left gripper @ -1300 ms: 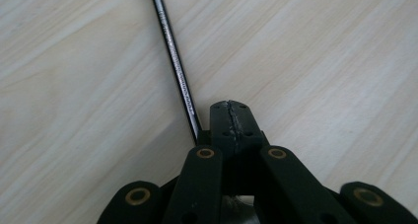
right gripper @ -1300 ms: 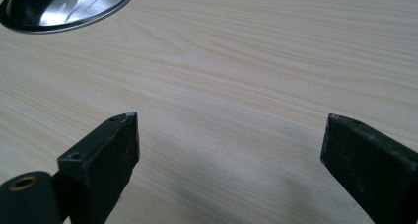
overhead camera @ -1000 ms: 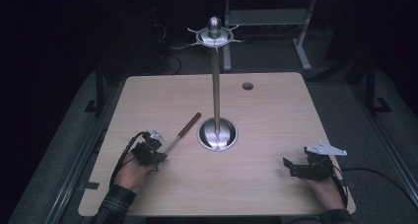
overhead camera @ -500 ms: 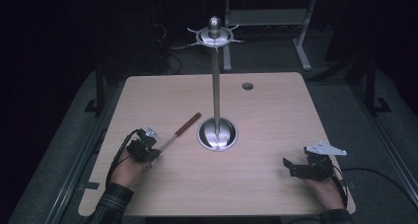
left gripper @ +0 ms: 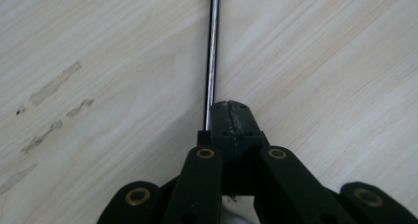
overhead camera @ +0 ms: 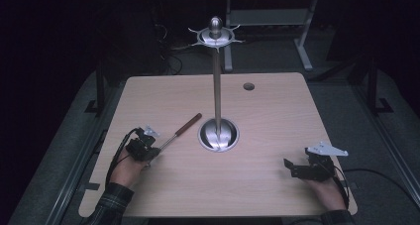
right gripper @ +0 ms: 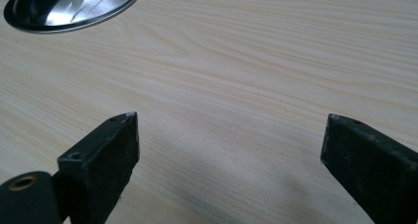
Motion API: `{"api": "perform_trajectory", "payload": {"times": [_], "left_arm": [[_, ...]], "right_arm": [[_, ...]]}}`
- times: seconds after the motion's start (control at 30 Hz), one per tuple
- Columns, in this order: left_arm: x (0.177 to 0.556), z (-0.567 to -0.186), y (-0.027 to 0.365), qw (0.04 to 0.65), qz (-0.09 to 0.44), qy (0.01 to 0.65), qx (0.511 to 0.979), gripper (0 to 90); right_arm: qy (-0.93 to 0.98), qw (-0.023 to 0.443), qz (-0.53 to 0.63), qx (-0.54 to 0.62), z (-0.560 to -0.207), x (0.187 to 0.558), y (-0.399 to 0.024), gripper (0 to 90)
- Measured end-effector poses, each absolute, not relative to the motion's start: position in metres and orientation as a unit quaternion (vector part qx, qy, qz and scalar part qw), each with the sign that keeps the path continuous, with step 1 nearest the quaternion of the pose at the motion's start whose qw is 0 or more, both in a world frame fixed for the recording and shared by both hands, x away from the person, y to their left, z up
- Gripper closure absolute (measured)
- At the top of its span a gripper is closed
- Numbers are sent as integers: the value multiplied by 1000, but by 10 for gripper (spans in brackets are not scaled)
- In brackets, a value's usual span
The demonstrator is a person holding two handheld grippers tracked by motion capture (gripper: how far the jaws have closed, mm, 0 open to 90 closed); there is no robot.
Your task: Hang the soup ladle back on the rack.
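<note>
A utensil with a thin metal shaft [overhead camera: 170, 137] and a brown handle [overhead camera: 190, 122] lies on the wooden table [overhead camera: 267, 116], left of a tall steel stand [overhead camera: 217, 86]. My left gripper [overhead camera: 148, 150] sits at the shaft's near end. In the left gripper view its jaws [left gripper: 230, 116] are pressed together with no gap. The shaft [left gripper: 213, 46] runs out from under the left jaw's tip, off the seam, and I cannot tell whether it is pinched. My right gripper [overhead camera: 292, 166] rests at the near right, and its jaws [right gripper: 231, 123] stand wide apart over bare wood.
The stand's round steel base [overhead camera: 218, 135] sits mid-table and also shows in the right gripper view [right gripper: 74, 7]. Its top carries a ring of hooks [overhead camera: 216, 35]. A cable hole [overhead camera: 248, 86] lies at the far right. Dark floor and desk legs surround the table.
My left gripper has edged slightly to the left. The utensil and my right gripper lie as before.
</note>
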State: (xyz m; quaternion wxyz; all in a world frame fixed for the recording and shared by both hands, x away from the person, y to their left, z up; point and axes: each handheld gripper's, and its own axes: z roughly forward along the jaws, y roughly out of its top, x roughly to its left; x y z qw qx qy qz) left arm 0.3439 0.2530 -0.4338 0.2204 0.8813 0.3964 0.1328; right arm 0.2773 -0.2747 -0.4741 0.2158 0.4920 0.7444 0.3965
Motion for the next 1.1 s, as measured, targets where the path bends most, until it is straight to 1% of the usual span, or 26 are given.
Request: {"api": "perform_trajectory", "payload": {"times": [0.07, 0.17, 0.37, 0.6, 0.63, 0.67, 0.77, 0.87, 0.97, 1.07, 1.1], "left_arm": [[345, -432, 253, 224, 129, 396, 881, 898], [351, -426, 252, 245, 113, 394, 879, 898], [363, -417, 246, 265, 101, 384, 879, 894], [381, -413, 236, 271, 84, 370, 885, 844], [384, -414, 235, 269, 79, 370, 886, 824], [389, -416, 233, 266, 75, 366, 889, 785], [394, -417, 230, 261, 76, 365, 890, 766], [401, -420, 227, 257, 73, 367, 891, 711], [412, -423, 220, 243, 80, 360, 897, 670], [417, -426, 215, 243, 83, 364, 895, 647], [421, -429, 211, 238, 83, 362, 898, 625]], "right_arm": [[743, 215, 397, 494, -474, 278, -274, 72], [743, 214, 395, 496, -474, 278, -274, 71], [744, 215, 394, 496, -475, 278, -273, 71], [746, 212, 392, 495, -476, 278, -273, 71], [745, 211, 394, 496, -476, 278, -273, 71], [744, 214, 395, 494, -475, 279, -271, 71], [747, 212, 391, 494, -476, 279, -270, 71], [747, 212, 391, 494, -477, 280, -271, 71], [747, 213, 391, 494, -477, 280, -271, 71], [748, 213, 390, 494, -477, 280, -271, 72], [747, 213, 390, 494, -477, 280, -271, 71]]}}
